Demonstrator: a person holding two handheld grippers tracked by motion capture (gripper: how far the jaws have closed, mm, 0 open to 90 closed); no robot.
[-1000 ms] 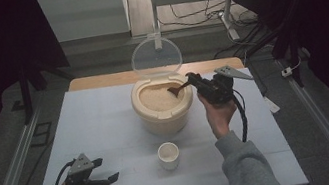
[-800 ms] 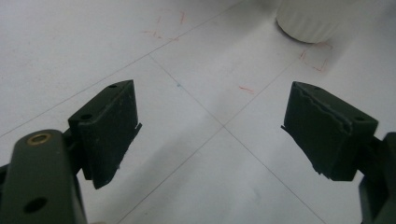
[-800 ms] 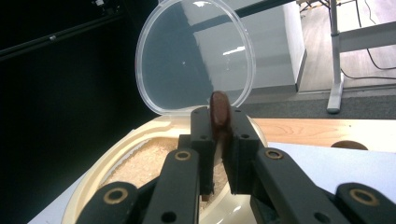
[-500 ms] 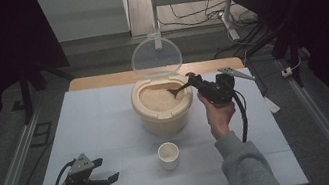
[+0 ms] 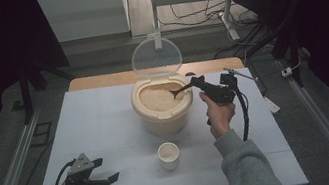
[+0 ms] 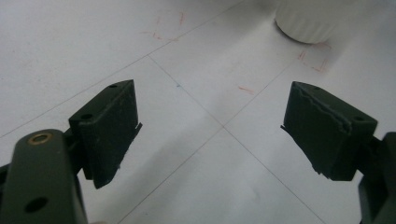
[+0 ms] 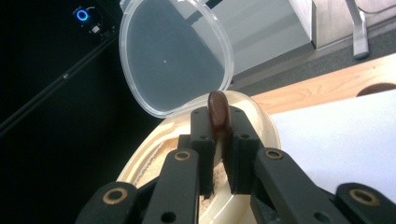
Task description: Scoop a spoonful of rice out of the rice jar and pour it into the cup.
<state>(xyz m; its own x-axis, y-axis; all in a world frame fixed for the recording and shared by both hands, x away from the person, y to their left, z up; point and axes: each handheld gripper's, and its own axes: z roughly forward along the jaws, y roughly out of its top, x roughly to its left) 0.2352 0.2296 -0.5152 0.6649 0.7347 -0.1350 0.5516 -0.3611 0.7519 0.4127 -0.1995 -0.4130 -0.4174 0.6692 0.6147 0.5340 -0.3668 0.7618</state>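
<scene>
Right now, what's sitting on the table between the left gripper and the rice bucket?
In the high view, a small white cup stands between the left gripper and the rice bucket, with bare white table around it.

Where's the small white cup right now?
In the high view the small white cup stands on the table, just in front of the rice container, between the two hands and untouched by either.
</scene>
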